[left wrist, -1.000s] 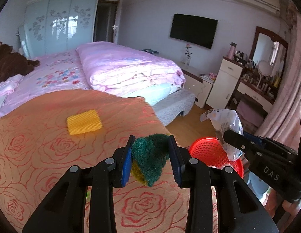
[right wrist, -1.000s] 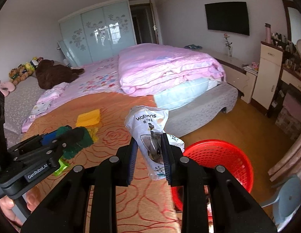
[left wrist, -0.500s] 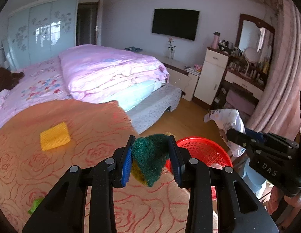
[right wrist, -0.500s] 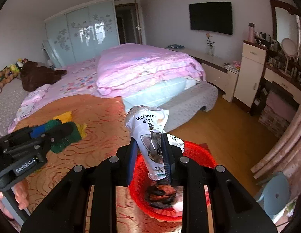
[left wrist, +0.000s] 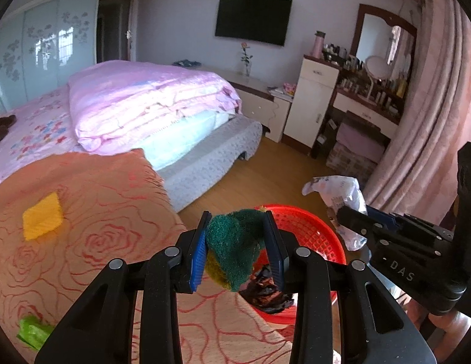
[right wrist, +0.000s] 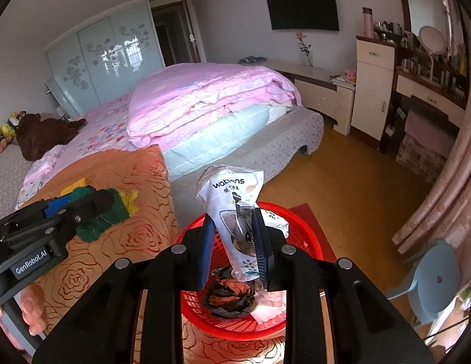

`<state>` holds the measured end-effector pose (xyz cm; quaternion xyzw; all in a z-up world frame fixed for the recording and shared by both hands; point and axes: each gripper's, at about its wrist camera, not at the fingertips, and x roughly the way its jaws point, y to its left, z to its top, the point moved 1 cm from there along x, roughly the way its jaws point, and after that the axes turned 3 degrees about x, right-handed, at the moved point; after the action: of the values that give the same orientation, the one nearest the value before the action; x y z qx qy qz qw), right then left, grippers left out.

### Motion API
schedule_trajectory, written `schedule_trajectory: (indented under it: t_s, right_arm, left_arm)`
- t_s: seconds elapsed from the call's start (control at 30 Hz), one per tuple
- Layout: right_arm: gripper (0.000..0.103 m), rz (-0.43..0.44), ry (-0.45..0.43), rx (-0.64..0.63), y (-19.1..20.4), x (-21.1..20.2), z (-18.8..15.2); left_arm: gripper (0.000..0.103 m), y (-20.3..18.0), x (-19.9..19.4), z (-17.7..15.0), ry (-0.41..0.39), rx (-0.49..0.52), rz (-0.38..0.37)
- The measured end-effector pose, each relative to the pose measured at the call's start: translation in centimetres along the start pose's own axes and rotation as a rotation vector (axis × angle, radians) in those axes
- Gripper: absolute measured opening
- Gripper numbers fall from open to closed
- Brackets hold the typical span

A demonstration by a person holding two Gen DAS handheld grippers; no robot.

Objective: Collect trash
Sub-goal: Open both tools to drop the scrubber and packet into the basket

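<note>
My left gripper (left wrist: 237, 239) is shut on a green and yellow scouring sponge (left wrist: 232, 248), held over the bed's edge just left of the red mesh basket (left wrist: 311, 230). My right gripper (right wrist: 232, 242) is shut on a white plastic wrapper (right wrist: 235, 209) printed with an animal picture, directly above the red basket (right wrist: 308, 242). Dark crumpled trash (right wrist: 229, 297) lies in the basket. In the left wrist view the right gripper (left wrist: 350, 221) and its wrapper (left wrist: 341, 191) show at the right. In the right wrist view the left gripper (right wrist: 93, 209) shows at the left with the sponge (right wrist: 114, 212).
An orange rose-patterned blanket (left wrist: 83, 242) covers the bed's near end, with a yellow cloth (left wrist: 42, 220) and a green scrap (left wrist: 32, 333) on it. Folded pink quilt (left wrist: 150, 103) lies behind. A blue stool (right wrist: 429, 279), dressing table (left wrist: 366, 112) and curtain (left wrist: 432, 121) stand at the right.
Both grippers have swung right, off the blanket toward the red basket, still holding the sponge and the wrapper. The right gripper now hangs over the basket, whose dark trash has come into view.
</note>
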<state>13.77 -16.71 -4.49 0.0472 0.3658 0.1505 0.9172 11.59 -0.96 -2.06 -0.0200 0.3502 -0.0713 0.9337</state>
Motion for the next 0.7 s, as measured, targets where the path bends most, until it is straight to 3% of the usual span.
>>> schedule_trajectory:
  t_s: [0.5,0.6,0.7]
  right_arm:
    - [0.025,-0.034,0.105,0.074,-2.8,3.8,-1.2]
    - [0.026,-0.036,0.118,0.085,-3.2,4.3,-1.4]
    - [0.031,-0.04,0.124,0.088,-3.2,4.6,-1.4]
  left_arm:
    - [0.035,-2.7,4.9,-0.8,0.108,0.052,-0.046]
    - [0.042,-2.3,5.3,-1.0,0.124,0.041,-0.05]
    - [0.056,-1.8,5.2,-1.0,0.117,0.023,-0.04]
